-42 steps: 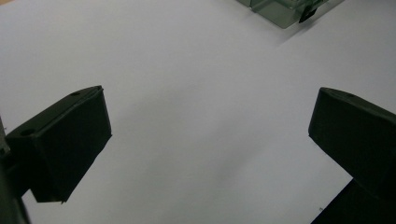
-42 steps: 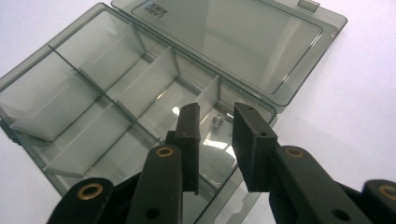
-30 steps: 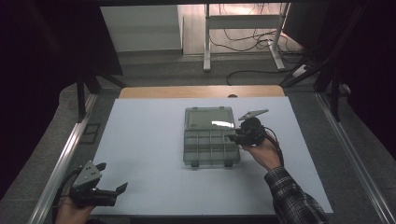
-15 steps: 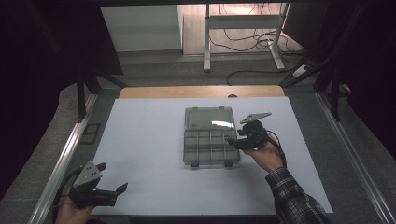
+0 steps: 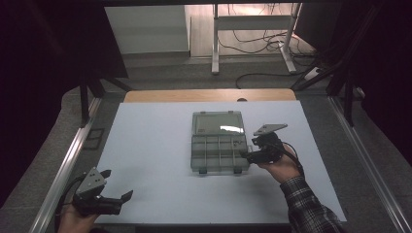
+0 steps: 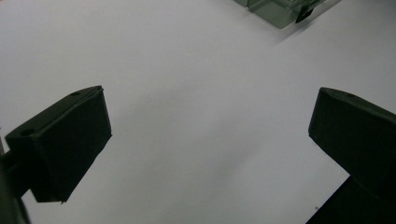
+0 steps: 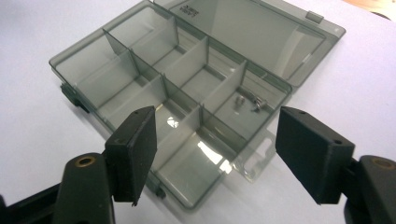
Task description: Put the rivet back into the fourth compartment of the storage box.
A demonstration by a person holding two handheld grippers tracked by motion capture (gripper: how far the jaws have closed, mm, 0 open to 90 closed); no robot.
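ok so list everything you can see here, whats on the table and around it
compartment box: 1, clear grey plastic, middle of the mat, lid open and lying flat on the far side
small metal parts: a few, silver, in one compartment beside the hinge; exact count too small to tell
mat: 1, white, covering the table
table edge: 1, wood, past the mat's far side
desk frame: 1, white metal, on the floor behind, with black cables around it
left gripper: 1, black, jaws open, near left corner of the mat
right gripper: 1, black, jaws open, at the box's right edge
sleeve: 1, plaid, on the right arm
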